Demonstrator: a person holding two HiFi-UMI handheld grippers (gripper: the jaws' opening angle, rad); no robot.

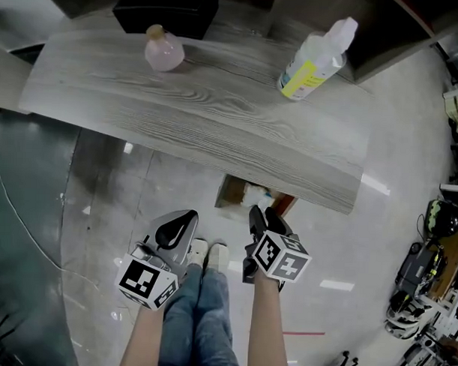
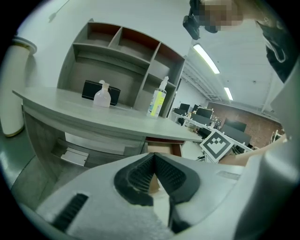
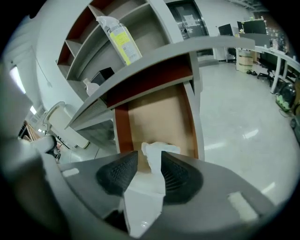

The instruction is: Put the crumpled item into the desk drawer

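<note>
The crumpled white item [image 3: 158, 151] sits between the jaws of my right gripper [image 3: 150, 157], over the open desk drawer [image 3: 159, 115]. The jaws stand apart, with a gap showing on the item's left side, so the pads are not pressing on it. In the head view the right gripper [image 1: 261, 217] points at the drawer [image 1: 236, 194] under the desk's front edge, where a white scrap [image 1: 256, 193] shows. My left gripper [image 1: 184, 218] hangs beside it, lower left. Its jaws meet at the tips with nothing between them [image 2: 153, 158].
On the grey wooden desk [image 1: 201, 117] stand a pink bottle [image 1: 164, 50], a white spray bottle with a yellow label [image 1: 316, 61] and a black box [image 1: 167, 7]. The person's legs and shoes [image 1: 208, 253] are on the glossy floor below. Office clutter lies at the right [image 1: 429, 260].
</note>
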